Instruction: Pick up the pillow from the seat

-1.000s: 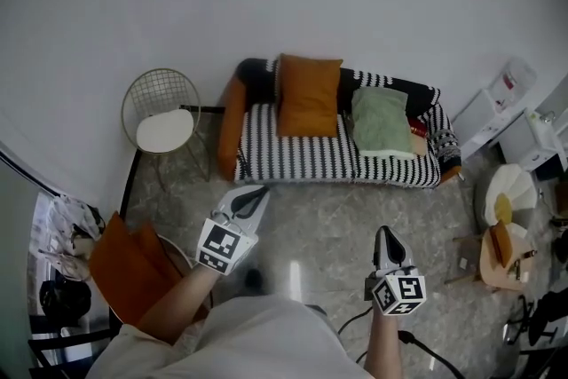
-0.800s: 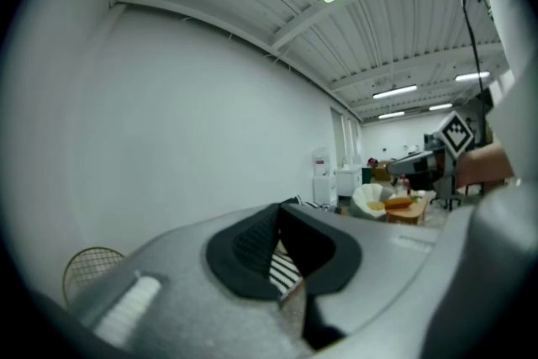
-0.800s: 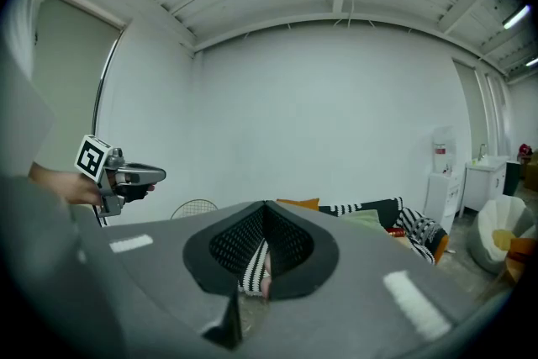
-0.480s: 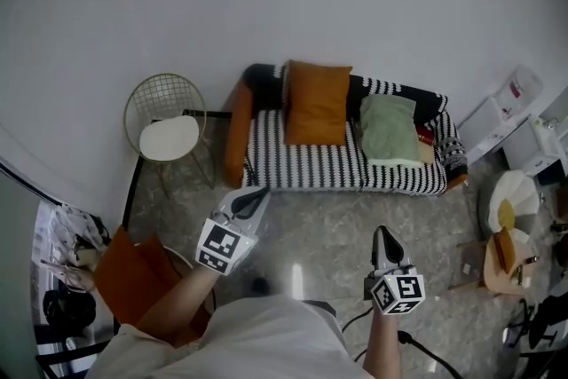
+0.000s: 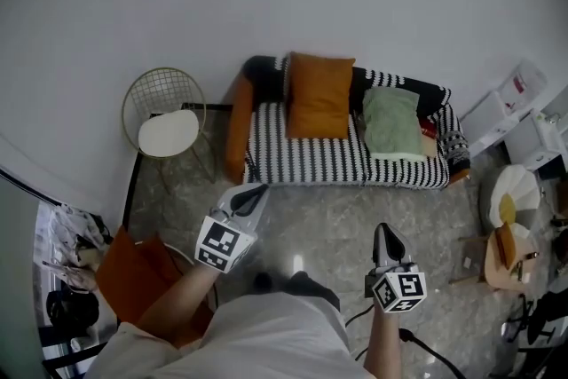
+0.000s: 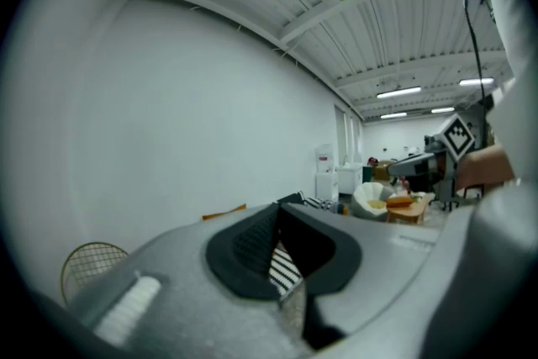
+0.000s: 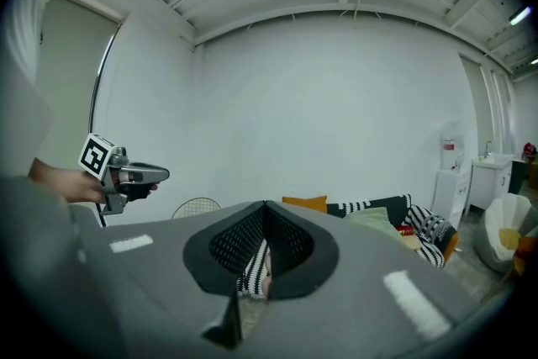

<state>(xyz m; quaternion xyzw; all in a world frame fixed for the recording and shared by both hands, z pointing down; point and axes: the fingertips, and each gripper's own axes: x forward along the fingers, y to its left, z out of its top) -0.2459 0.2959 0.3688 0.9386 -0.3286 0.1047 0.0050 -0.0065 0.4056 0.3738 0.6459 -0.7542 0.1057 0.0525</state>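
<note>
- Left tool [image 5: 256, 191] and right tool [image 5: 383, 232] are both clenched, holding nothing, above the floor [image 5: 355, 217].
- Orange pillow [image 5: 319, 96] leans on the striped sofa [image 5: 302, 160] seat, at 12 o'clock from the tools.
- Green pillow [image 5: 393, 122] lies at its 3 o'clock.

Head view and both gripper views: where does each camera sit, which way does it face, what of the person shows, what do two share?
Head view: on the head, steeply down at striped sofa, orange pillow, green pillow; forearms, left gripper, right gripper show.
Left gripper view: on that gripper, along shut jaws toward wall; right hand shows.
Right gripper view: likewise, toward the sofa; left hand shows.
Shared: both pillows, head and right gripper views.
</note>
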